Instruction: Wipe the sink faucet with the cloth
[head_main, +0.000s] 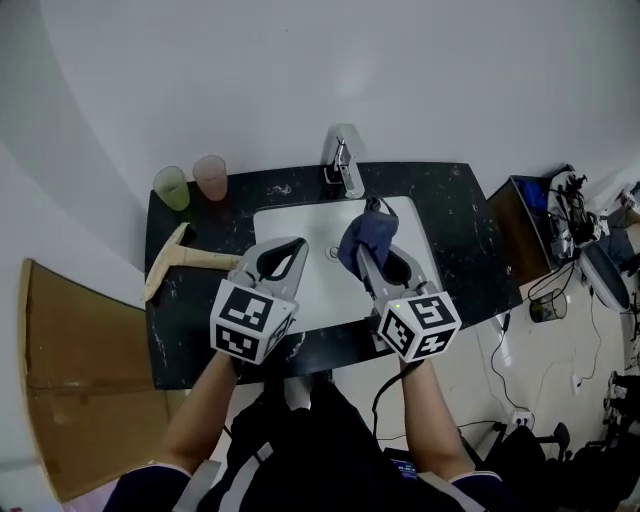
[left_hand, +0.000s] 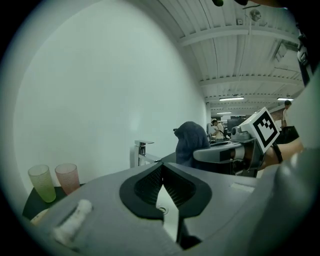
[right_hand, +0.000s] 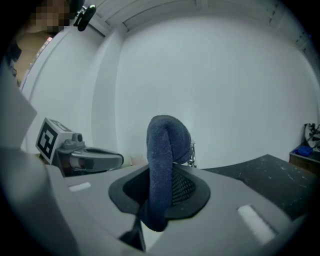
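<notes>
A chrome faucet stands at the back of a white sink set in a black counter. My right gripper is shut on a dark blue cloth, which bunches over the basin short of the faucet. In the right gripper view the cloth stands up between the jaws and hides most of the faucet. My left gripper hovers over the sink's left side, shut with nothing in it. In the left gripper view the faucet and the cloth lie ahead.
A green cup and a pink cup stand at the counter's back left corner. A squeegee-like tool lies on the counter's left. A brown board lies left of the counter, and cables and gear clutter the floor at right.
</notes>
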